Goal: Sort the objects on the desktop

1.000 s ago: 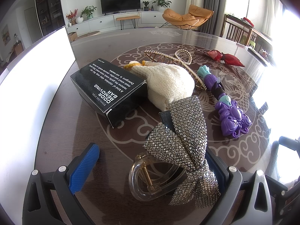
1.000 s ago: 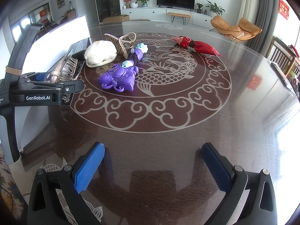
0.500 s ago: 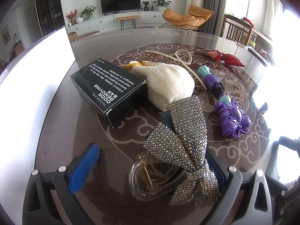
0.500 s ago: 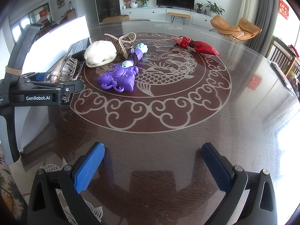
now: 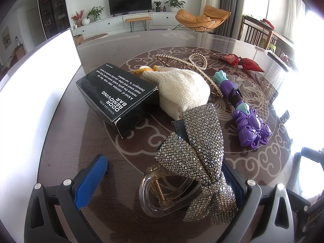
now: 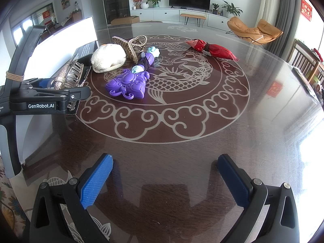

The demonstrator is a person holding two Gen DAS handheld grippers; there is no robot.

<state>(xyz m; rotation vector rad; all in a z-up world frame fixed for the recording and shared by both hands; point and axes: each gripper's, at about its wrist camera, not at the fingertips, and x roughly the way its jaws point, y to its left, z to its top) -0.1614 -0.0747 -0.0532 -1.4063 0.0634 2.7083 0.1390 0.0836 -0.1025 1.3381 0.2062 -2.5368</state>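
Note:
My left gripper point(image 5: 164, 174) is open. A rhinestone bow hair clip point(image 5: 194, 151) with a clear claw lies on the table between its jaws, against the right blue pad. Beyond it lie a black box point(image 5: 117, 93), a cream knit pouch point(image 5: 182, 89), a gold pearl hair claw point(image 5: 182, 62), a purple toy point(image 5: 247, 119) and a red wrapped item point(image 5: 243, 62). My right gripper point(image 6: 164, 180) is open and empty over bare table. From the right wrist view, the left gripper point(image 6: 50, 99) is at the left with the bow clip point(image 6: 70, 75).
A white panel point(image 5: 36, 81) stands along the table's left side. The round dark table point(image 6: 182, 121) has a pale dragon pattern. Chairs stand beyond the far right edge.

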